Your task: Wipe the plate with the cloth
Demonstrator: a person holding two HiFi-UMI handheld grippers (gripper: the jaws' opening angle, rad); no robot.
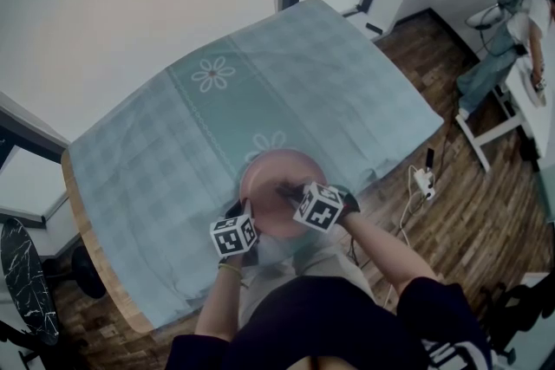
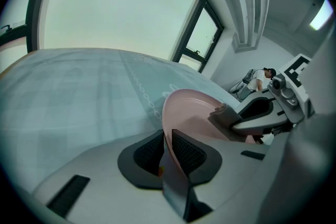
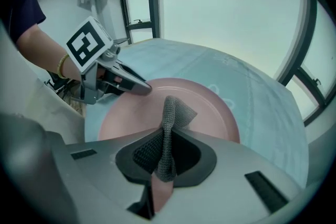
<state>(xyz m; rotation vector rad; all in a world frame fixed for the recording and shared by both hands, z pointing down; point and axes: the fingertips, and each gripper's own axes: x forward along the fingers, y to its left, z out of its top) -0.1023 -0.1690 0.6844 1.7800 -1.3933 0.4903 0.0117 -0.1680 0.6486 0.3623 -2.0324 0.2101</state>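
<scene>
A pink plate (image 1: pixel 279 175) is held tilted above the near edge of the table. My left gripper (image 1: pixel 246 225) is shut on the plate's near rim; in the left gripper view the thin rim (image 2: pixel 167 140) runs between the two pads. My right gripper (image 1: pixel 293 191) is shut on a grey knitted cloth (image 3: pixel 170 122), whose bunched end stands up over the plate's face (image 3: pixel 202 113). In the right gripper view the left gripper (image 3: pixel 144 89) reaches onto the plate's left rim. In the left gripper view the right gripper (image 2: pixel 223 115) lies against the plate's inner face.
A pale green checked tablecloth (image 1: pixel 260 91) with white flower prints covers the wooden table. A person (image 1: pixel 512 39) sits at a white desk at the far right. A white power strip (image 1: pixel 424 181) with cables lies on the wood floor right of the table.
</scene>
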